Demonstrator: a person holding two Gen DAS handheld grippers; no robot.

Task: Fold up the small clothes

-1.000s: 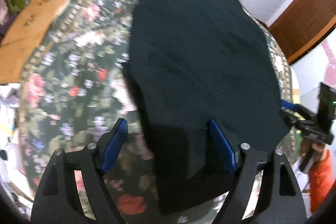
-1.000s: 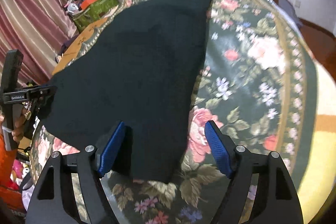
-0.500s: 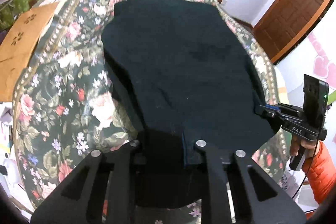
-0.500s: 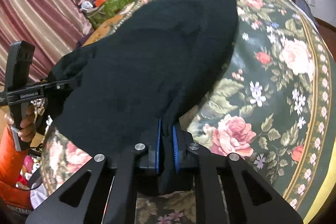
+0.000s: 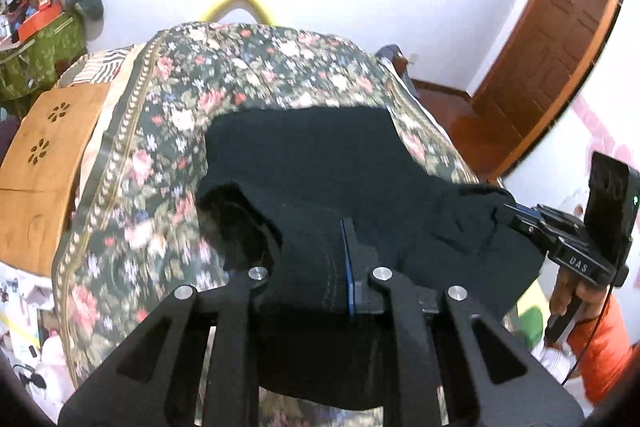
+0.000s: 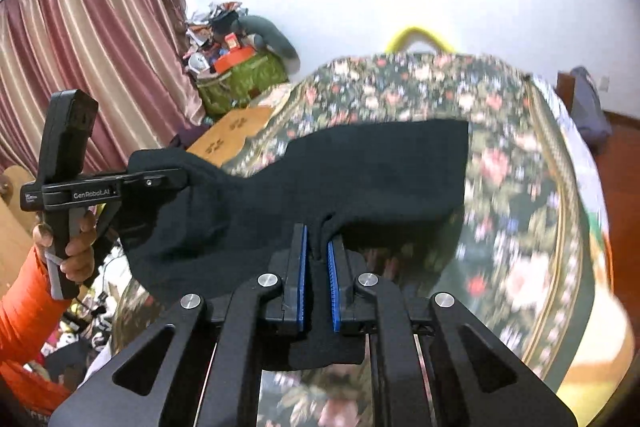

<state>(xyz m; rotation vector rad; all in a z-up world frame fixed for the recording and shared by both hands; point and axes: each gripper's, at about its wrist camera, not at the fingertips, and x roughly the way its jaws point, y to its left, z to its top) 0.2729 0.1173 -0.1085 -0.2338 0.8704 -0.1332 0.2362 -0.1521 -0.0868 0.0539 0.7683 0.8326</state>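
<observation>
In the left wrist view, the left gripper [image 5: 316, 267] pinches the near edge of the black garment [image 5: 312, 155] above the floral bedspread [image 5: 168, 131], while the right gripper [image 5: 516, 217], lettered "DAS", clamps another corner. In the right wrist view, the right gripper [image 6: 318, 247] bites a fold of that cloth; the left tool reads "GenRobot.AI", gripped upright by a hand [image 6: 74, 247] in an orange sleeve [image 6: 24, 303].

A bed [image 5: 168, 155] covered by a dark floral spread carries the black garment [image 5: 320, 155], whose far part lies on it; a wooden board [image 5: 44, 155] rests along its edge.
</observation>
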